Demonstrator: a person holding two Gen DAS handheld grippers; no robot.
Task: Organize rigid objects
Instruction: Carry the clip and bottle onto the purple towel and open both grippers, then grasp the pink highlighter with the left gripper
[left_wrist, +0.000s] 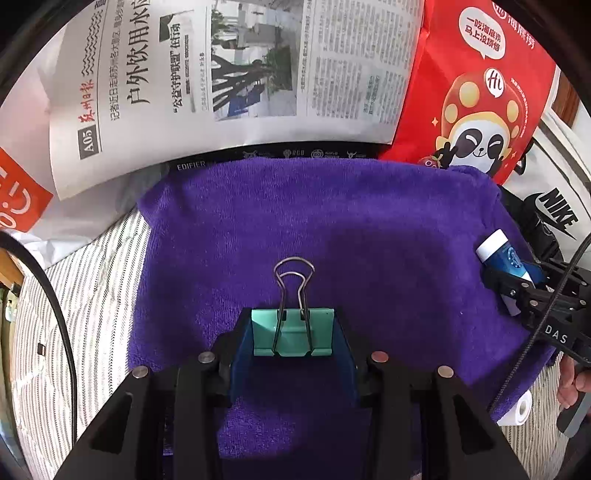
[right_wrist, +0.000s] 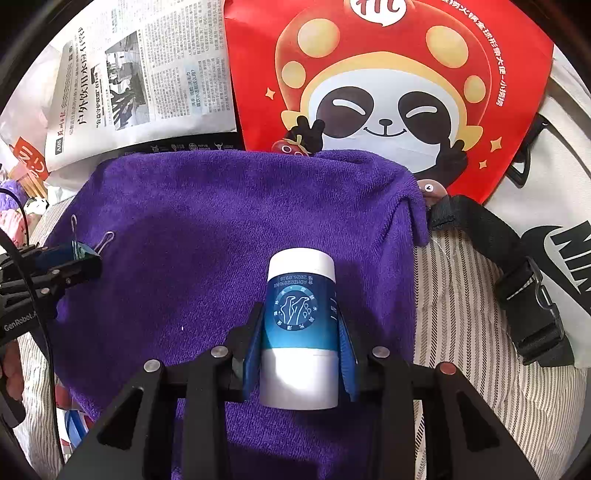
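Observation:
My left gripper (left_wrist: 293, 332) is shut on a teal binder clip (left_wrist: 291, 332), whose wire handles point away from the camera over the purple towel (left_wrist: 332, 229). A blue and white cylindrical bottle (right_wrist: 301, 325) sits lengthwise between the blue pads of my right gripper (right_wrist: 301, 328), which is shut on it above the same towel (right_wrist: 221, 221). In the left wrist view the right gripper (left_wrist: 517, 280) and the bottle (left_wrist: 506, 254) show at the right edge. In the right wrist view the left gripper (right_wrist: 79, 258) and the clip (right_wrist: 83, 251) show at the left edge.
A folded newspaper (left_wrist: 221, 74) and a red panda-print bag (left_wrist: 476, 96) lie beyond the towel. A white bag with black straps (right_wrist: 524, 258) lies at the right. Striped fabric (left_wrist: 92, 295) surrounds the towel. A white roll (left_wrist: 519, 410) pokes from under the towel's right edge.

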